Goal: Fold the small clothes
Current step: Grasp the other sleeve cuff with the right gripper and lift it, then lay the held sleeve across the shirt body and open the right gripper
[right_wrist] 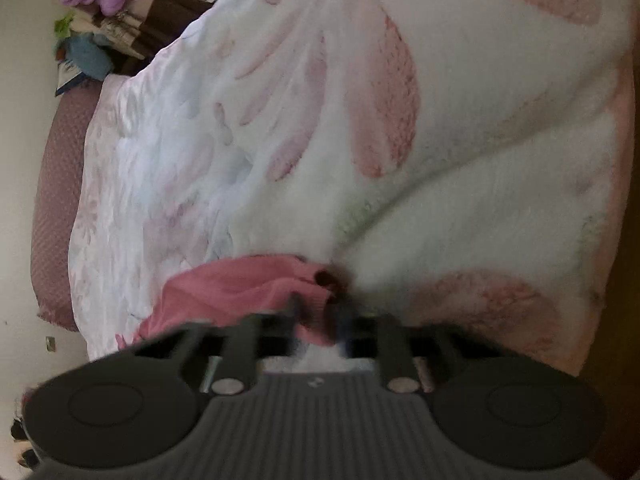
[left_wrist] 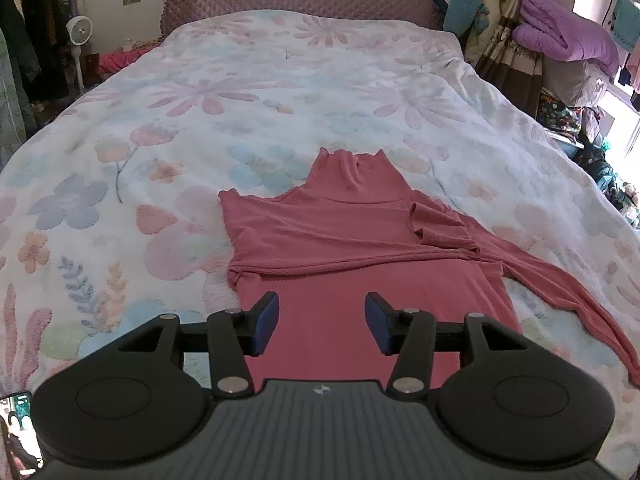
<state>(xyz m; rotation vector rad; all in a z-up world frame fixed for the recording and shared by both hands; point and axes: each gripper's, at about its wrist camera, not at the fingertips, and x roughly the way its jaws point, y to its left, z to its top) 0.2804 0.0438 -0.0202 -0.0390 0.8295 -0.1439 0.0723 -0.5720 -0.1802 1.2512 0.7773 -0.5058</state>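
- Floral fleece bedspread (left_wrist: pixel 248 92), white with pink and blue flowers, is spread across the bed.
- Rose-pink ribbed turtleneck top (left_wrist: pixel 340 236) is laid flat on it, one sleeve folded across the chest.
- Left gripper (left_wrist: pixel 322 322) is held wide apart above the hem, nothing gripped.
- Right gripper (right_wrist: pixel 316 316), blurred, is closed narrowly on a pink cuff (right_wrist: pixel 312 292).

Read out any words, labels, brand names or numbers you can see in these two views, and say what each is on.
No readable text in either view.
Small pale logo mark on the left hand-held gripper body: a symbol, no letters.
Phone screen at the lower left edge: shows a picture, too small to read.
Right wrist view: blurred, nothing legible.
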